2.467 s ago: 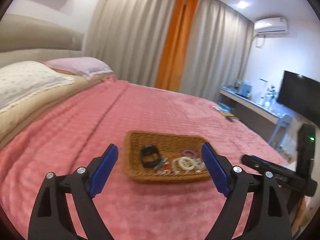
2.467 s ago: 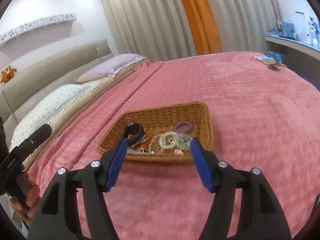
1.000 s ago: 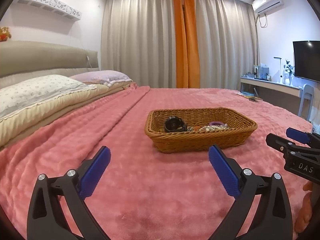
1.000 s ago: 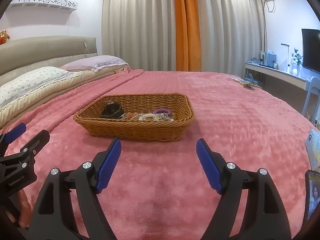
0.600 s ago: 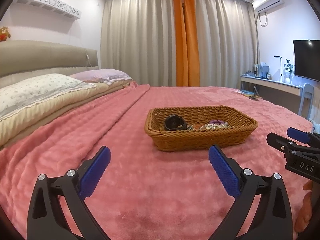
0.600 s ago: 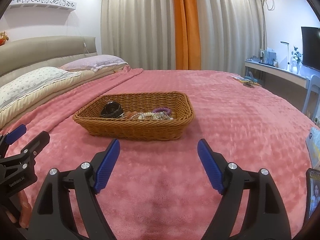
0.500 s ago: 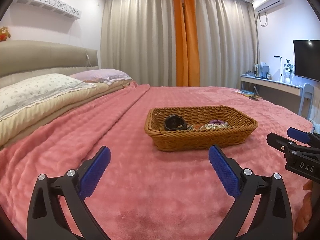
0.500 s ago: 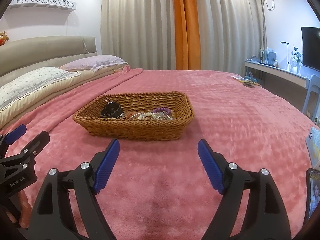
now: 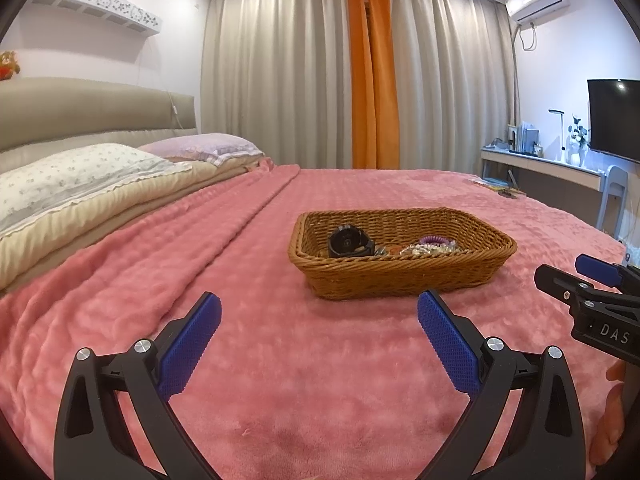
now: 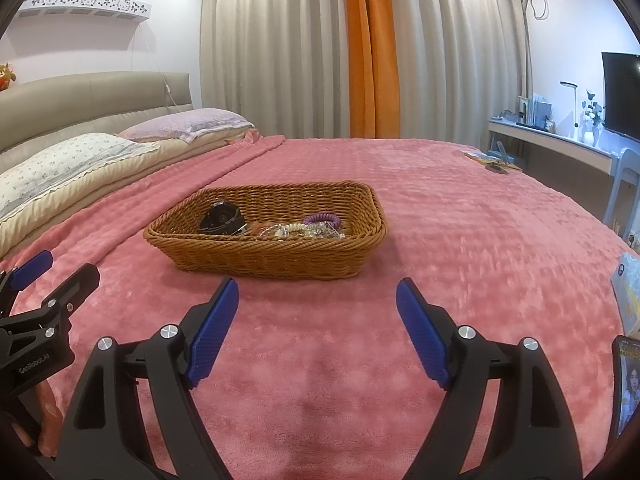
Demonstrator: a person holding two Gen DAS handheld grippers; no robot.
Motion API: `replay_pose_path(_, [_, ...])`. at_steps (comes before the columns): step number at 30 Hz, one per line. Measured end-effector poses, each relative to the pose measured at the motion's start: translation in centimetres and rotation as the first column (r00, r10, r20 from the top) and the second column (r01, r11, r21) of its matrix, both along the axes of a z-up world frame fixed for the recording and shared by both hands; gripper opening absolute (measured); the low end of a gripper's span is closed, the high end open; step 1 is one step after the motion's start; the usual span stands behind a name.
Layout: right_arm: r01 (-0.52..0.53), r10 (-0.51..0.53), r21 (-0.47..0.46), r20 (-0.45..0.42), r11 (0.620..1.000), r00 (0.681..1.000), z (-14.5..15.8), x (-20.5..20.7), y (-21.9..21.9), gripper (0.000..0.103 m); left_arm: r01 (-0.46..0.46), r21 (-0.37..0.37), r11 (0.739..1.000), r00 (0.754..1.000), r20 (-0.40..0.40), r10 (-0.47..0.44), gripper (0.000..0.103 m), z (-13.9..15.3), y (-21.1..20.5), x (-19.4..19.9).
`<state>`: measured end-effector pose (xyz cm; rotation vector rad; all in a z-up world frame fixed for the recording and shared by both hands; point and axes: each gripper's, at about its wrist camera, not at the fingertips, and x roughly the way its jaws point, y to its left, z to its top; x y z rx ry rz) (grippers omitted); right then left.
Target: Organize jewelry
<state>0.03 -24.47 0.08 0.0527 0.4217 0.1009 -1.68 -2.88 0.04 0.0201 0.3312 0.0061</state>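
Pulled back and dropped low since the earlier close look over the basket.

Left wrist view: left gripper short of it, jaws wide, empty; watch and beads inside.

Right wrist view: right gripper likewise wide, empty; jewelry heaped inside basket, seemingly gathered, not sorted.

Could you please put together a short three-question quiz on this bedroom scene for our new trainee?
1. True or false: the left gripper holds the black watch.
2. Multiple choice: where does the purple coil hair tie lie? A) on the pink blanket B) inside the wicker basket C) on the desk
3. Fill in: the right gripper hovers with jaws ____ over the pink blanket, short of the basket.

Key:
1. False; its jaws are open and hold nothing, and the watch lies in the basket.
2. B
3. open
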Motion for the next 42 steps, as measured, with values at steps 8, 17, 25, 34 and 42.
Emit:
replay_pose_path(8, [0.0, 0.0, -0.002, 0.0, 1.0, 1.0, -0.09, -0.06, 0.08, 0.077, 0.0, 0.0, 1.0, 1.0, 0.0, 0.0, 0.095, 0.0, -0.04, 0.0])
replay_pose_path(17, [-0.002, 0.002, -0.004, 0.001, 1.0, 1.0, -0.2, -0.13, 0.12, 0.077, 0.0, 0.0, 1.0, 1.0, -0.001, 0.0, 0.095, 0.0, -0.07, 0.0])
replay_pose_path(25, [-0.001, 0.001, -0.003, 0.0, 1.0, 1.0, -0.2, -0.13, 0.17, 0.077, 0.0, 0.001, 1.0, 1.0, -0.001, 0.0, 0.095, 0.01, -0.08, 0.01])
replay_pose_path(34, [-0.004, 0.004, 0.0, 0.003, 1.0, 1.0, -0.23, -0.22, 0.1, 0.078, 0.0, 0.001, 1.0, 1.0, -0.001, 0.0, 0.095, 0.01, -0.06, -0.01])
replay_pose_path(42, [-0.007, 0.007, 0.003, 0.005, 1.0, 1.0, -0.25, -0.25, 0.02, 0.081, 0.001, 0.007, 1.0, 1.0, 0.0, -0.001, 0.095, 0.02, -0.13, -0.08])
